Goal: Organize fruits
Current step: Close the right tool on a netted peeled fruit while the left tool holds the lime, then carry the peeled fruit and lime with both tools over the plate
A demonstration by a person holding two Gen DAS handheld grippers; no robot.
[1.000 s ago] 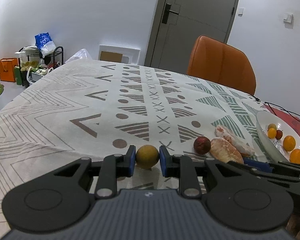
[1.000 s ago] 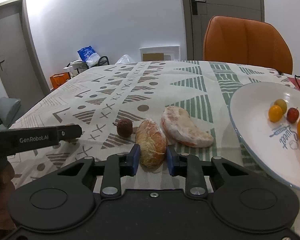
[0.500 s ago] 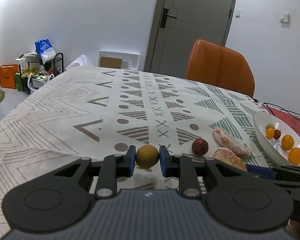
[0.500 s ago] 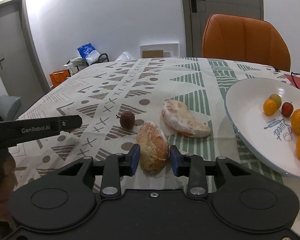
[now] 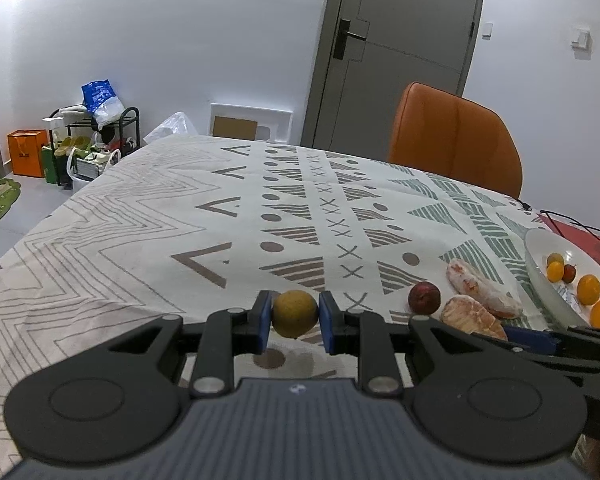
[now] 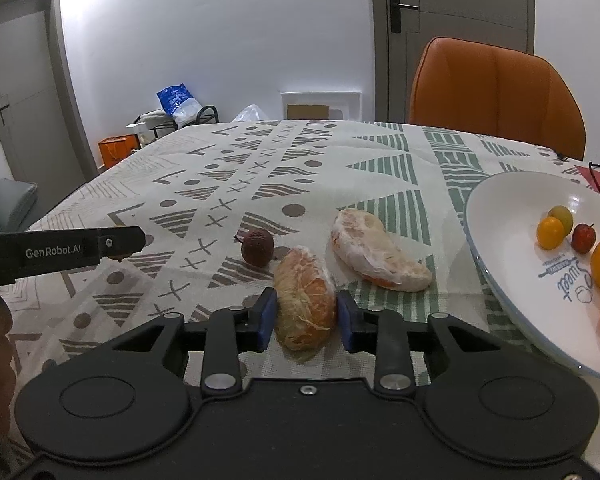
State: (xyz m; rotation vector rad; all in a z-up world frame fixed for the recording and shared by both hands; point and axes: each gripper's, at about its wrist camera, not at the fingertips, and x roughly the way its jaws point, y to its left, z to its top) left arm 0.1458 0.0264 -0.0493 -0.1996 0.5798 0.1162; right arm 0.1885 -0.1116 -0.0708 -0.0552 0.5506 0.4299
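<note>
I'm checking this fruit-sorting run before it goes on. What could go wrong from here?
1. The right gripper is closing its jaws on a peeled citrus piece; that soft flesh could squash or tear.
2. The left gripper pinches a round yellow-green fruit by its sides only; it might roll out on the way.
3. The white plate lies close beside the right gripper, so a swing toward it may knock the rim.

A table (image 6: 340,152) covered by a cream cloth patterned with triangles, dots and crosses fills the middle of both views. On it, right of centre, lie a dark red fruit (image 6: 257,247) and a peeled citrus segment (image 6: 378,256). A white plate (image 6: 496,236) holding small fruits sits at the right edge.
</note>
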